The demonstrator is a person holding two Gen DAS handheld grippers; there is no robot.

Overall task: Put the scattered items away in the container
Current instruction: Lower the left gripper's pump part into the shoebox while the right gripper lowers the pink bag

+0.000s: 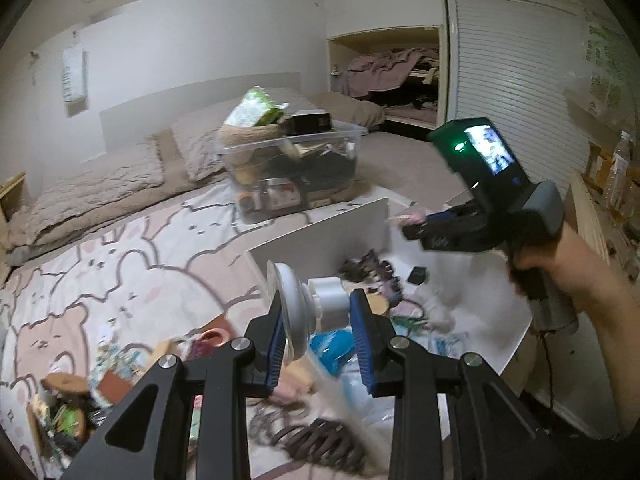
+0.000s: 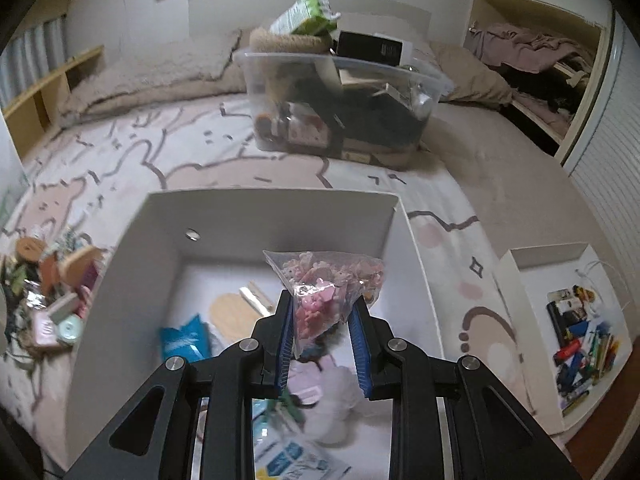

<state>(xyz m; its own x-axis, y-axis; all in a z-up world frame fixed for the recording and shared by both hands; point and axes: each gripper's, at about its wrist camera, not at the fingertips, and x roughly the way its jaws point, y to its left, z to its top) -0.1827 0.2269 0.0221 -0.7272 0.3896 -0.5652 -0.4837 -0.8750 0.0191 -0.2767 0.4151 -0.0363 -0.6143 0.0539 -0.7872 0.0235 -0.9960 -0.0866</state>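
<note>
My left gripper [image 1: 320, 312] is shut on a white and clear plastic piece [image 1: 312, 300] with a round disc, held above the near corner of the white box [image 1: 320, 232]. My right gripper [image 2: 322, 320] is shut on a clear bag of pink beads [image 2: 324, 292] and holds it over the inside of the white box [image 2: 272, 220]. The box holds a blue packet [image 2: 186, 340], a wooden disc [image 2: 232, 316], a white fluffy item [image 2: 336, 400] and other bits. The right gripper also shows in the left wrist view [image 1: 404, 224], over the box.
A full clear plastic tub [image 2: 340, 96] stands further back on the bed. A pile of scattered small items [image 2: 52, 296] lies left of the box. A second white tray with pens and small things [image 2: 576, 328] sits at the right. A coiled cable [image 1: 316, 440] lies near.
</note>
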